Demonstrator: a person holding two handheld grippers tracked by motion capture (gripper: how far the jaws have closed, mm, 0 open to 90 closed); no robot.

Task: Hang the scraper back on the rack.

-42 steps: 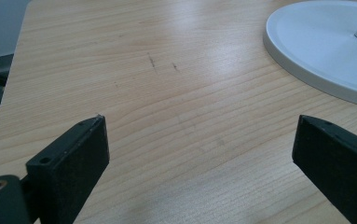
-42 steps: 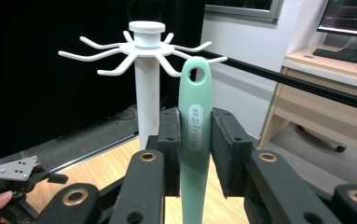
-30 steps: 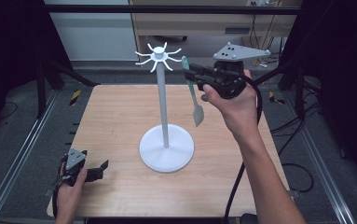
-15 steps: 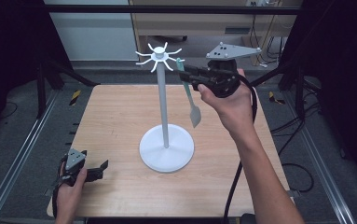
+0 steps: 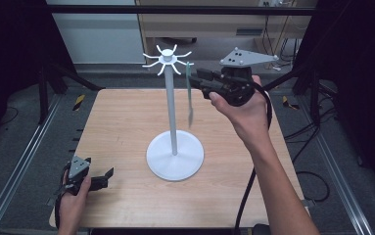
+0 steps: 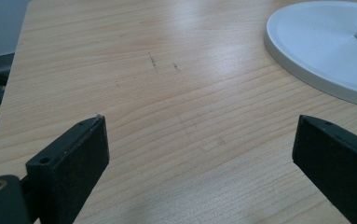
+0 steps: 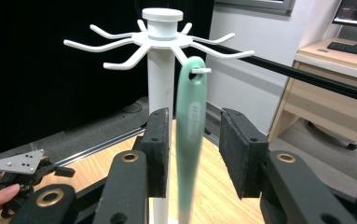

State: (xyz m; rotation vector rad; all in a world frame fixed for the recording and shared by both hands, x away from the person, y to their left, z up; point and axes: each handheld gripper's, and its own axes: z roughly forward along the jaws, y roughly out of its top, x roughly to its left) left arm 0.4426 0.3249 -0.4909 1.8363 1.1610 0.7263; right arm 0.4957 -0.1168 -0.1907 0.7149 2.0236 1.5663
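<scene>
At about 7 o'clock on the table point(image 5: 126, 117) the left gripper point(image 5: 105, 177) rests, jaws spread wide over bare wood. At centre stands the white rack point(image 5: 171, 112). A green utensil point(image 7: 190, 135) hangs from its 3 o'clock hook, between the right gripper point(image 7: 192, 149)'s jaws, which have just been opening and stand clear of it.

surface: light wooden table point(image 5: 126, 122) | resting on it: round white base of a hook stand point(image 5: 175, 156) near the middle | left gripper point(image 5: 99, 180) at the near-left corner
</scene>
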